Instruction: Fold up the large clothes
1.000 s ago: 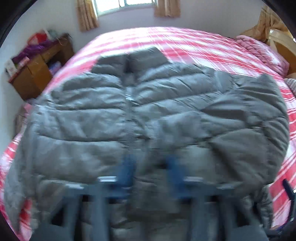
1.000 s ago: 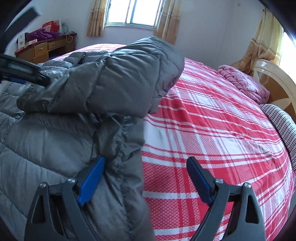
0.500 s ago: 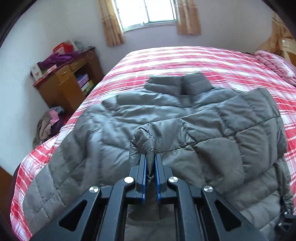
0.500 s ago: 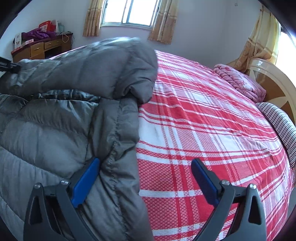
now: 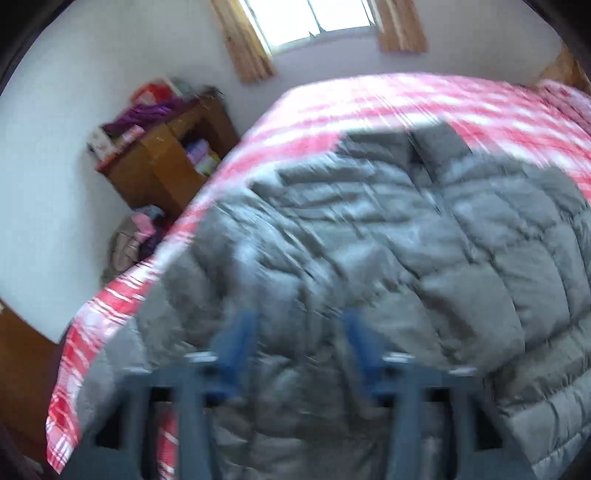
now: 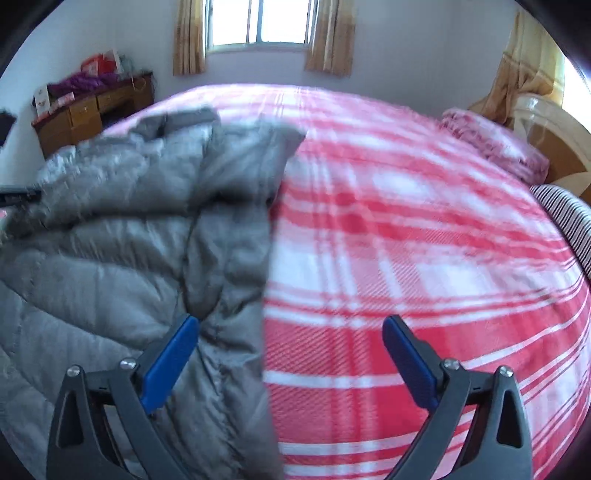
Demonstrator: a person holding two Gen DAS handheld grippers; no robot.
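Nearest in the left wrist view, the left gripper (image 5: 299,354) hangs over the puffy grey jacket (image 5: 388,258), its blue jaws opening and blurred; jacket fabric lies below and between them, but the pads do not seem to press on it, so it reads as released. In the right wrist view the right gripper (image 6: 290,354) stands spread wide and grasps nothing: its left finger sits at the jacket's side edge (image 6: 229,258), its right finger over bare bedspread. The jacket lies spread on the red-and-white plaid bed (image 6: 406,240), toward the bed's left side as the right camera sees it, collar pointing to the far edge under the window (image 6: 258,22). A sleeve appears to be laid across the body, which suggests the sleeve-folding step is in hand, judged just finished on one side. Next would likely call for taking the jacket's near hem or its other side with both tongs, gripping thick padding firmly and carrying it over evenly. Beyond, a wooden desk (image 6: 88,114) stands by the wall.
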